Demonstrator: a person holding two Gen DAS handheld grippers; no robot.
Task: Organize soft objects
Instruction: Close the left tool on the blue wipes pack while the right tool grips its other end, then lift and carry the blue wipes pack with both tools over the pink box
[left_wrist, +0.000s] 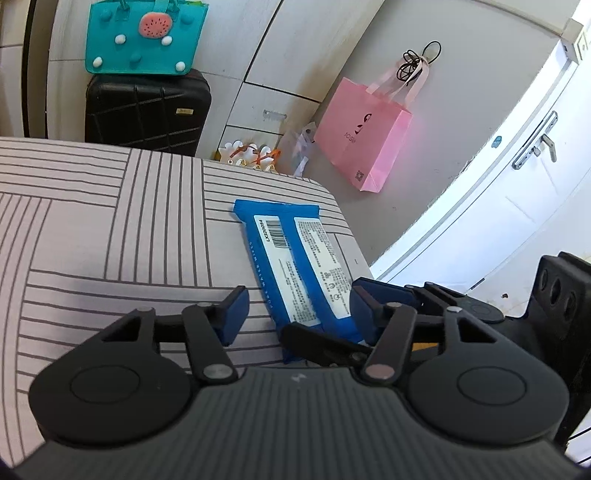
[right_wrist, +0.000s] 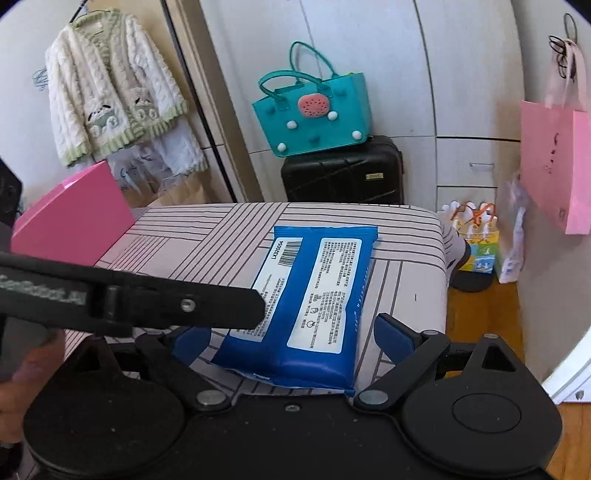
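The blue wipes pack (right_wrist: 303, 299) lies flat on the striped bed cover (right_wrist: 406, 258), long axis running 12 to 6. The right gripper (right_wrist: 295, 341), jaws apart, straddles its near end untouched and looks nearer. The left gripper (left_wrist: 299, 314), jaws apart too, has the pack's near end between them.

We note both grippers share one build. Left gripper (left_wrist: 297, 312): black linkage arms on round silver pivot pins, blue ribbed finger pads (left_wrist: 236, 308), a grey ribbed housing, two round black discs at the base. Right gripper (right_wrist: 291, 338): the same black linkages, blue pads (right_wrist: 393, 338), and a dusty black housing.
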